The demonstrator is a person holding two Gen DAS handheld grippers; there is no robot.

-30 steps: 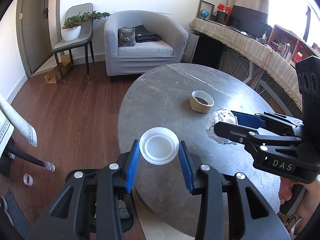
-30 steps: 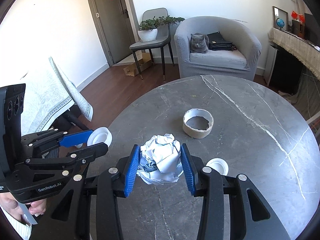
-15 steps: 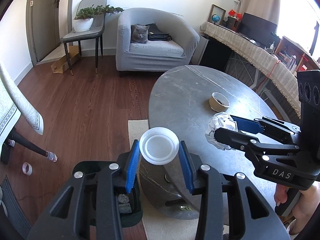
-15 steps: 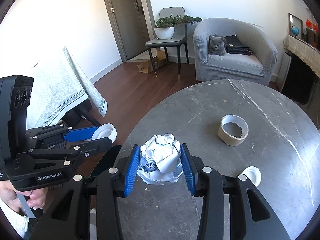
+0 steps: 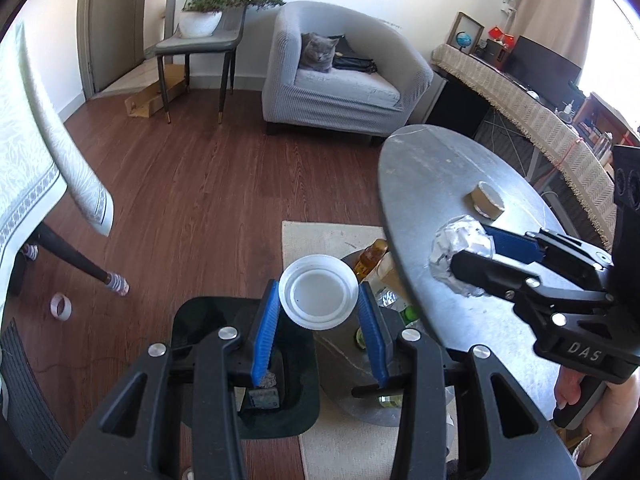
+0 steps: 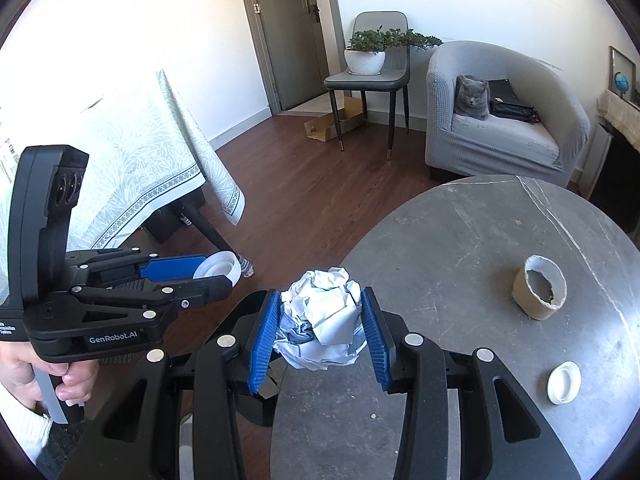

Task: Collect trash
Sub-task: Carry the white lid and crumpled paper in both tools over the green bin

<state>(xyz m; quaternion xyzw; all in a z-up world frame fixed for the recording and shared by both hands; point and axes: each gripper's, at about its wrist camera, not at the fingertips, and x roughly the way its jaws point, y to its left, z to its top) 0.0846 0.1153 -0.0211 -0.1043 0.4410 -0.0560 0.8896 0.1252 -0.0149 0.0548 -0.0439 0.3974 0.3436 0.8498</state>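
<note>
My left gripper [image 5: 319,316] is shut on a white plastic lid [image 5: 318,293], held off the table's left edge above a dark bin [image 5: 288,408] on the floor. From the right wrist view the same lid [image 6: 218,266] shows sideways in the left gripper [image 6: 208,276]. My right gripper [image 6: 320,332] is shut on a crumpled ball of white paper [image 6: 322,322], held over the near left rim of the grey round table [image 6: 460,240]. In the left wrist view the paper ball [image 5: 460,246] sits between the right gripper's fingers [image 5: 492,268].
On the table lie a cardboard tape core [image 6: 540,292] and a small white cap [image 6: 564,382]. Bottles [image 5: 372,260] stand on a shelf under the table. A grey cat [image 6: 472,96] sits in the armchair [image 6: 504,128]. A clothed table [image 6: 120,184] stands left; a tape roll [image 5: 61,306] lies on the floor.
Both grippers have carried their loads leftward off the table, so the lid now hangs over the floor bin and the paper ball sits at the table's edge. Grips are unchanged.
</note>
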